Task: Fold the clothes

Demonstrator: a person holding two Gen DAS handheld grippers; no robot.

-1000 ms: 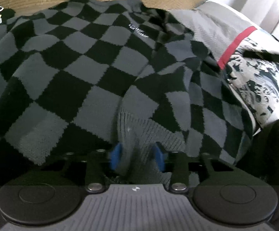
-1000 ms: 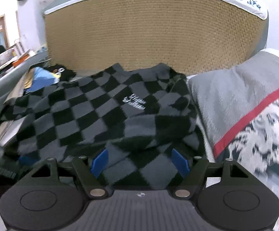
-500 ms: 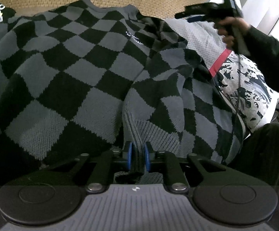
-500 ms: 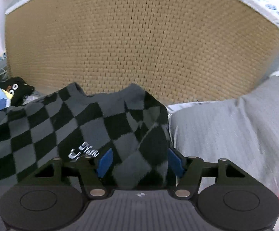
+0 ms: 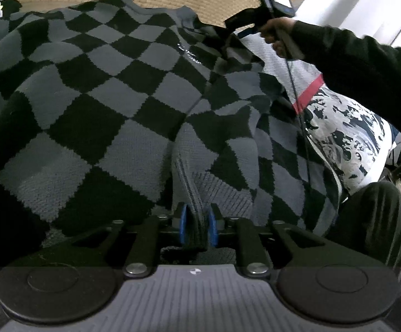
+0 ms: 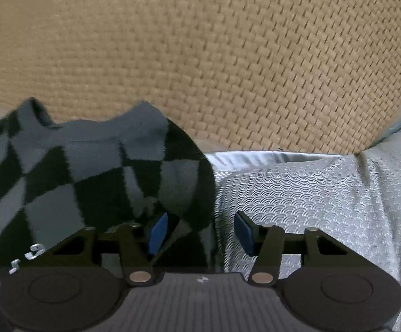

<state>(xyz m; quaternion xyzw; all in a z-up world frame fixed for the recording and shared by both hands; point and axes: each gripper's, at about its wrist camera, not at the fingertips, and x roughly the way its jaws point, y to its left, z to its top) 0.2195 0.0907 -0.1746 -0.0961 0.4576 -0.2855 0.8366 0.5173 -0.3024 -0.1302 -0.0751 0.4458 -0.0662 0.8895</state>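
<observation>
The black-and-grey checkered knit sweater (image 5: pixel 95 116) is spread out on the bed in front of the tan woven headboard (image 6: pixel 200 55), left gripper (image 5: pixel 197 228) pinching its ribbed hem though its jaws are easing apart, right gripper (image 6: pixel 199 232) closing around the sweater's shoulder edge, pads not pressing yet.

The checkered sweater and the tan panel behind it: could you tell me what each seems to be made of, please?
The checkered sweater looks like a soft, matte knit, perhaps wool or acrylic: fuzzy edges on its squares and a ribbed hem, which the left gripper pinches. The tan panel looks like woven rattan or straw matting, judging by its regular basket-weave texture; the exact fibre is unclear.
</observation>
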